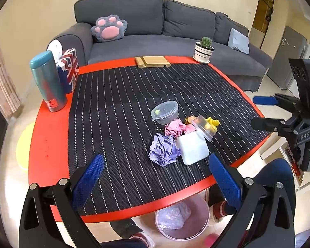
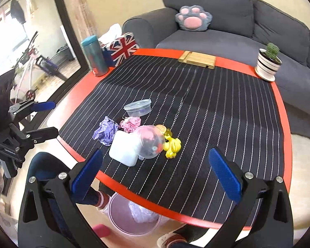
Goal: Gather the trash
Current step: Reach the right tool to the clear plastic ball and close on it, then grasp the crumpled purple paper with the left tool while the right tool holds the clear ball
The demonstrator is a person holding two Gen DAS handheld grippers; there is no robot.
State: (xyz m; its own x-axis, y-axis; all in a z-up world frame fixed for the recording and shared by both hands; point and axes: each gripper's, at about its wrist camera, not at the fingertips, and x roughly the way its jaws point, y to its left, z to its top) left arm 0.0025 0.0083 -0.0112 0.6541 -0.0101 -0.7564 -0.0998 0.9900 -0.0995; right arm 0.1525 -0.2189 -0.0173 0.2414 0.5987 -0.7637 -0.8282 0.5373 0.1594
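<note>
A crumpled purple paper (image 1: 163, 150) (image 2: 105, 131) and a crumpled pink paper (image 1: 174, 128) (image 2: 131, 123) lie on the striped mat beside a white square box (image 1: 194, 148) (image 2: 125, 148). A clear tub (image 1: 204, 127) (image 2: 149, 142) lies tipped on its side by a yellow toy (image 1: 213, 121) (image 2: 172, 145). A lidded clear tub (image 1: 165, 111) (image 2: 138, 107) stands behind. A pink bin (image 1: 181, 217) (image 2: 134, 217) under the table's near edge holds crumpled paper. My left gripper (image 1: 155, 177) and my right gripper (image 2: 155, 169) are open and empty, above the near edge.
A red table (image 1: 49, 144) carries a black striped mat (image 1: 124, 107). A teal flask (image 1: 48, 80), a Union Jack tissue box (image 1: 69, 70), a wooden stand (image 1: 152, 61) and a potted cactus (image 1: 204, 49) stand along its edges. A grey sofa (image 1: 146, 31) is behind.
</note>
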